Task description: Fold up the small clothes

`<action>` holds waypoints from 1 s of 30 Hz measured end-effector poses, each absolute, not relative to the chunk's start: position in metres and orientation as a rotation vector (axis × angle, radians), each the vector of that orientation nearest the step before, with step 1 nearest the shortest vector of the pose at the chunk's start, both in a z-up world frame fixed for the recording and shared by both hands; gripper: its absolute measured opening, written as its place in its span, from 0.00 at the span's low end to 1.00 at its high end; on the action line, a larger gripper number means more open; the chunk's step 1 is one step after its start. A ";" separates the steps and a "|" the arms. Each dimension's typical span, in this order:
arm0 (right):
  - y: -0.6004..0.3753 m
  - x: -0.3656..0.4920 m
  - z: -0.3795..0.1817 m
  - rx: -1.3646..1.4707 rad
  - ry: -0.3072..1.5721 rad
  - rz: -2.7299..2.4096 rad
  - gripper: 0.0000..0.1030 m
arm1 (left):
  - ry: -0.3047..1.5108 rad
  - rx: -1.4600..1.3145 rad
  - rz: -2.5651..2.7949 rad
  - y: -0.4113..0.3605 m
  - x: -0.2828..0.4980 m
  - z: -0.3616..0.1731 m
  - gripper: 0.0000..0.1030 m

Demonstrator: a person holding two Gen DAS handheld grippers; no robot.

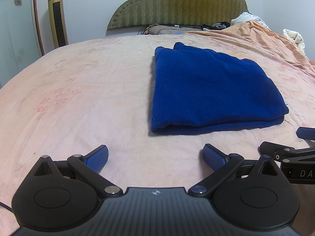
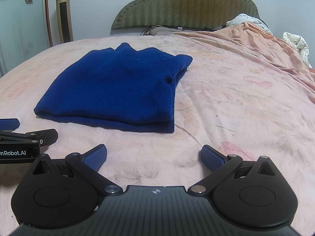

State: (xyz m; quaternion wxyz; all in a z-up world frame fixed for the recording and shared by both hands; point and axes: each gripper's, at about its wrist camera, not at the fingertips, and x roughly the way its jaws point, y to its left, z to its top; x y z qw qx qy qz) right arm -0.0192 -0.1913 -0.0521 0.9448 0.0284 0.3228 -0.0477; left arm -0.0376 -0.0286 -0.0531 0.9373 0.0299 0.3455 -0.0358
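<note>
Sweater [image 1: 212, 90], blue knit, folded into a rough rectangle, flat on bed [image 1: 78, 98]. Bed sheet pink with faded floral print, wrinkled; dark smudges near bottom centre of right wrist view. Green quilted headboard [image 1: 177, 4] top centre; gold tower fan [image 1: 57, 17] upper left against pale wall; orange blanket [image 1: 265, 37] and white bedding bunched upper right.

Left gripper [image 1: 155, 157]: jaws wide, empty, sweater ahead and to right of centre, apart from fingertips. Right gripper [image 2: 154, 156]: jaws wide, empty, sweater ahead and to left, not touching. Grippers sit side by side, each visible at the other's frame edge.
</note>
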 end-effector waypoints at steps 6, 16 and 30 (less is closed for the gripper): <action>-0.191 -0.019 -0.052 0.058 0.658 -0.097 1.00 | 0.706 0.060 -0.073 -0.029 -0.038 -0.053 1.00; -0.191 -0.019 -0.052 0.058 0.658 -0.097 1.00 | 0.706 0.065 -0.070 -0.029 -0.038 -0.053 1.00; -0.190 -0.019 -0.049 0.037 0.676 -0.095 0.99 | 0.704 0.093 -0.058 -0.032 -0.041 -0.051 1.00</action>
